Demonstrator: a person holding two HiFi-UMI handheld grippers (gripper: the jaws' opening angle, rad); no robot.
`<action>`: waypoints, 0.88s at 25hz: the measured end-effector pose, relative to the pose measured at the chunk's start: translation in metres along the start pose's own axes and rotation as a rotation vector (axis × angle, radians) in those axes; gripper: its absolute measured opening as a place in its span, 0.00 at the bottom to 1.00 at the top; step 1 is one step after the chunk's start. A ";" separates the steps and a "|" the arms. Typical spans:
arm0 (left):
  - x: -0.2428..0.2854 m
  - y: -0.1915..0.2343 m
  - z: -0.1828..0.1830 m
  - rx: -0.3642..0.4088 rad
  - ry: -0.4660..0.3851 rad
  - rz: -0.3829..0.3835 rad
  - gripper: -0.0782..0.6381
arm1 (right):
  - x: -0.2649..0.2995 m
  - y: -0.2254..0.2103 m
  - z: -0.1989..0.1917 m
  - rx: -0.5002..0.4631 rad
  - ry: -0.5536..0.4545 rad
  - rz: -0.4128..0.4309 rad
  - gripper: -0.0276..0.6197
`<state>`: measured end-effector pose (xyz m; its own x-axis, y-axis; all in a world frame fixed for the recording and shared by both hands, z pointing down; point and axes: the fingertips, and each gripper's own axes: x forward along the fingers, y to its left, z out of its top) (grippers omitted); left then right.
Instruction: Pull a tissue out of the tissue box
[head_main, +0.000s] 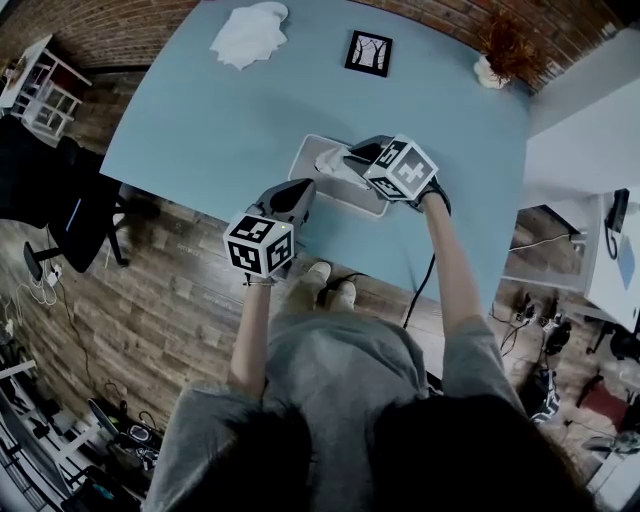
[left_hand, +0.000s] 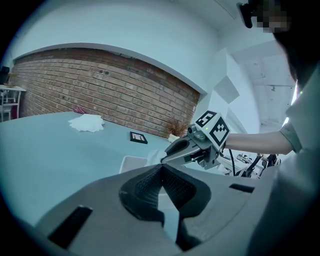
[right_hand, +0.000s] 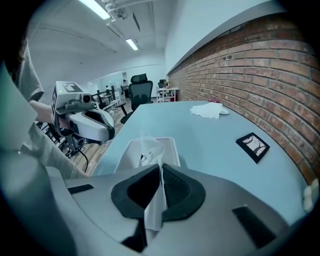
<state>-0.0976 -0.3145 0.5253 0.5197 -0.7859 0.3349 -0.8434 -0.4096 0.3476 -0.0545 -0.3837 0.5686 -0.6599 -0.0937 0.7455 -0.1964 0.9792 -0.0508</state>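
Paper-thin white tissue (right_hand: 156, 207) is what my right gripper (right_hand: 161, 170) has between its jaws; they are pressed together on a strip of it, which hangs down past the pads while the rest rises as a soft tuft from the tissue box (right_hand: 126, 153) just beyond the tips; the box sits on the pale blue tabletop (head_main: 200, 110) near its front edge, straight ahead of me; I judge the sheet to weigh almost nothing, limp and without stiffness, and likely to tear if I jerk it or pinch only a corner, so the fold of the tuft close above the slot seems the best place to hold, and a straight, even pull upward seems best; the box looks light too, and I expect it may lift or slide with the pull unless something steadies it; my left gripper (left_hand: 163, 165) hovers just beside the box over the tabletop's front edge, its jaws closed at the tips with nothing in them; the slot itself is hidden behind my own right jaws, so I cannot tell how much of the sheet is inside or whether a second one is caught on it; from the head view the marker cube covers the grip entirely, and the box's near end is cut off by my grippers.
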 end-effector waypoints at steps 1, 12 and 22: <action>-0.001 0.000 0.000 0.000 -0.001 0.002 0.11 | 0.000 0.001 0.000 -0.008 0.003 0.001 0.06; -0.003 -0.004 0.004 0.011 -0.012 -0.004 0.11 | -0.012 0.009 0.012 -0.044 -0.013 -0.016 0.05; -0.008 -0.014 0.010 0.029 -0.032 -0.020 0.11 | -0.031 0.019 0.023 -0.061 -0.044 -0.047 0.05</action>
<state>-0.0910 -0.3071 0.5091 0.5323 -0.7916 0.3001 -0.8367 -0.4382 0.3286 -0.0547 -0.3665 0.5294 -0.6821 -0.1466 0.7164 -0.1848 0.9825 0.0251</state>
